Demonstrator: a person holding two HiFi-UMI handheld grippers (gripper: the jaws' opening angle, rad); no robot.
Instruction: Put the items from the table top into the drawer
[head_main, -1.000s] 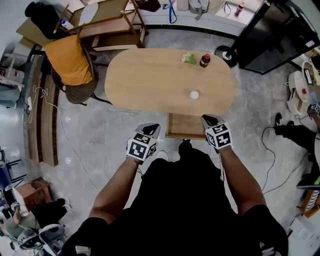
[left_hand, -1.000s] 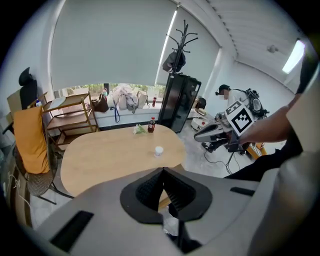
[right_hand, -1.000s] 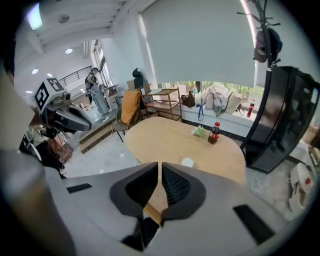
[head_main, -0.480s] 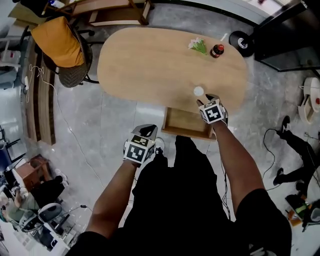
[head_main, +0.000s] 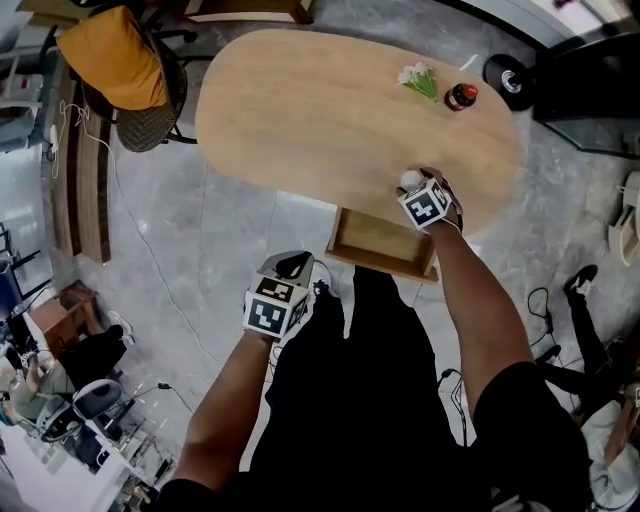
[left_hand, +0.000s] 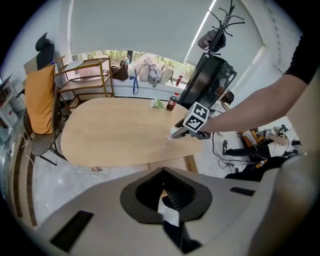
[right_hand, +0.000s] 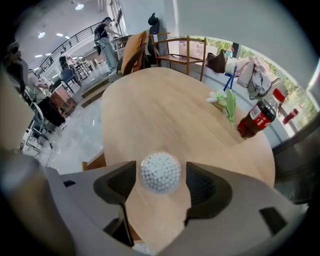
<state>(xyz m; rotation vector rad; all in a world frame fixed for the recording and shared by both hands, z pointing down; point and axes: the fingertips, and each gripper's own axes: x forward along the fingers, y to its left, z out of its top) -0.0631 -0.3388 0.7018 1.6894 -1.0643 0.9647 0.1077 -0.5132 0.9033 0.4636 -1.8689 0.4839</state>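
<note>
Reaching over from the open drawer (head_main: 380, 245), the right gripper (head_main: 417, 189) now straddles the white dimpled ball (right_hand: 160, 172) at the table (head_main: 300, 110) edge, its jaws opening, pads not yet touching it, ready to close. Idle, the left gripper (head_main: 291, 266) hangs low, seemingly clenched on nothing.

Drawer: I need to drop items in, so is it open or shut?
Open: the drawer juts out from under the table edge, its wooden inside showing.
</note>
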